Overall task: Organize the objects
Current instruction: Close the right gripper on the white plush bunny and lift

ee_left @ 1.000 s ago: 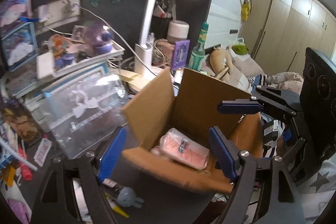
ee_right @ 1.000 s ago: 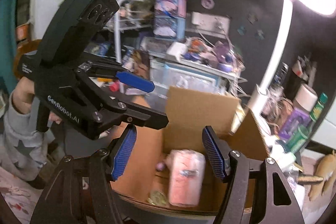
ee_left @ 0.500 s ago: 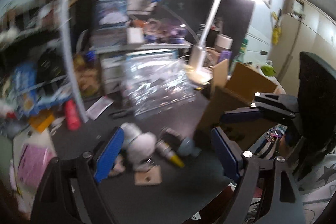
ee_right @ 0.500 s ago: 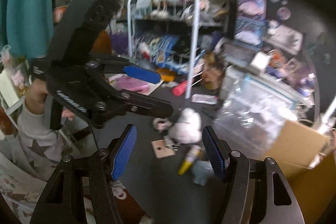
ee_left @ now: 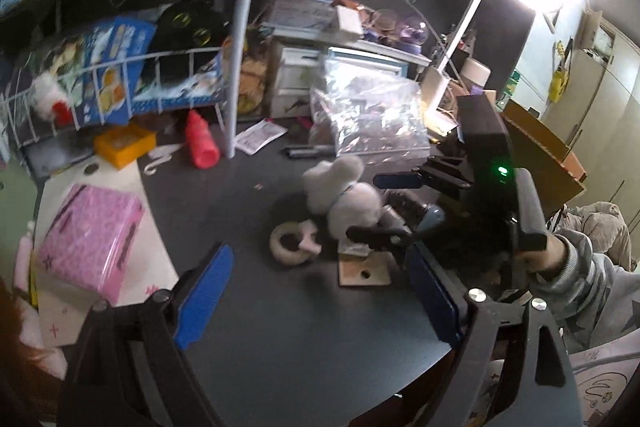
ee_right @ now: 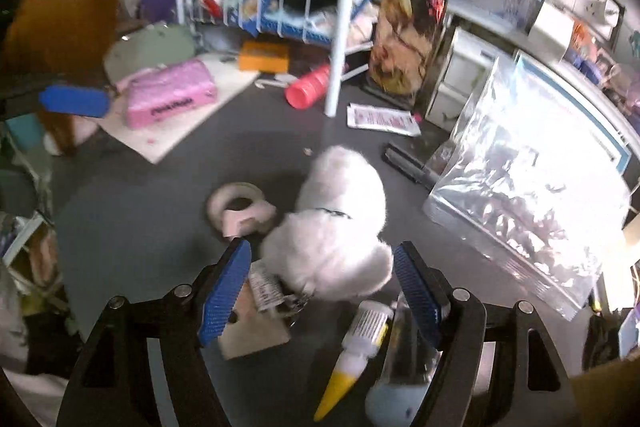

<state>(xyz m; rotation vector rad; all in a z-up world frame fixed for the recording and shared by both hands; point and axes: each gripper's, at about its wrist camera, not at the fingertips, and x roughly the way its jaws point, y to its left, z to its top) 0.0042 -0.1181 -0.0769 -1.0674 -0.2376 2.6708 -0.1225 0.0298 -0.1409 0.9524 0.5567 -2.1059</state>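
A white plush toy (ee_right: 332,227) lies on the dark desk (ee_right: 132,227). Its lower part sits between the blue pads of my right gripper (ee_right: 322,287), whose jaws are opening; the pads do not press on it. Beside the plush lie a tape roll (ee_right: 236,207), a cardboard tag (ee_right: 256,331) and a yellow-tipped glue bottle (ee_right: 356,351). My left gripper (ee_left: 320,299) hovers over bare desk short of the plush (ee_left: 340,195) and tape roll (ee_left: 290,245). Its jaws are opening too, with nothing between them. The left wrist view shows the right gripper (ee_left: 388,209) at the plush.
A clear zip bag (ee_right: 520,195) stands to the right and the cardboard box (ee_left: 540,147) further right. A pink pack (ee_left: 88,239), a red bottle (ee_left: 202,143) and an orange box (ee_left: 124,143) lie left. Behind them stands a white wire rack (ee_left: 236,67). A sleeved hand (ee_left: 560,255) holds the right gripper.
Both views have swung away from the open cardboard box to the desk on its left and sunk toward the plush toy. Both pairs of jaws stand wider than before.
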